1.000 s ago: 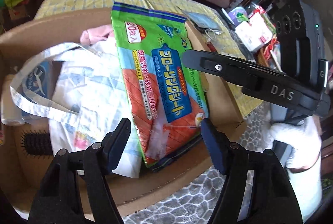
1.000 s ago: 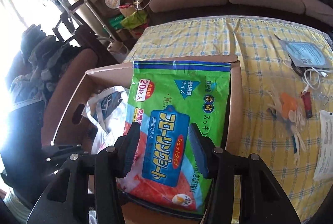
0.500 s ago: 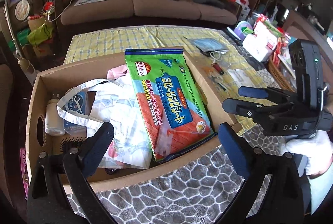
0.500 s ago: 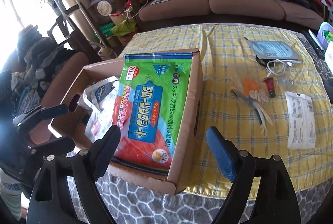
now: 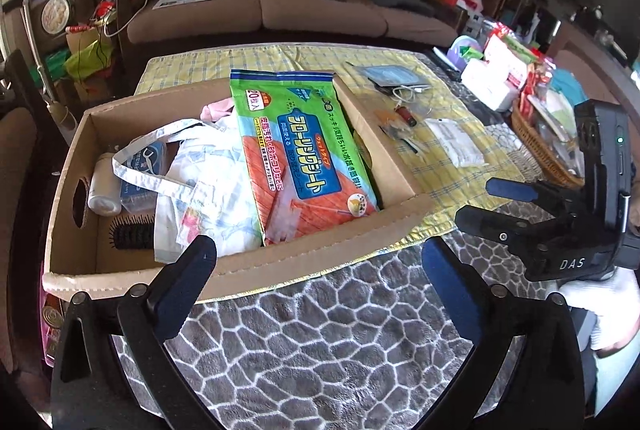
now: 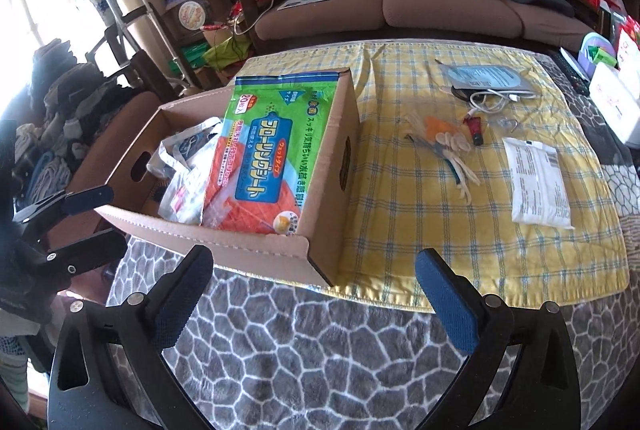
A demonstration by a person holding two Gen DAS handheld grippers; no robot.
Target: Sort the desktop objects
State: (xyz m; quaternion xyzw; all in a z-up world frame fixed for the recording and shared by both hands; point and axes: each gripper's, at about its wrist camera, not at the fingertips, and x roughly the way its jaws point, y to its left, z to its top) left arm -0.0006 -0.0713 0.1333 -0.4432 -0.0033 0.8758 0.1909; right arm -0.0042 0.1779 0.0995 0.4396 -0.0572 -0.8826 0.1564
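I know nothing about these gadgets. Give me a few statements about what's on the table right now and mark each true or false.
1. The green and orange pack of floor wipes lies inside the brown cardboard box. True.
2. The left gripper holds the pack between its fingers. False: its fingers stand wide apart over the grey patterned rug with nothing between them.
3. A black hairbrush lies in the box. True.
4. The white paper packet is in the box. False: it lies on the yellow checked cloth, apart from the box.
5. The right gripper is shut. False: its blue-padded fingers are spread wide and empty.
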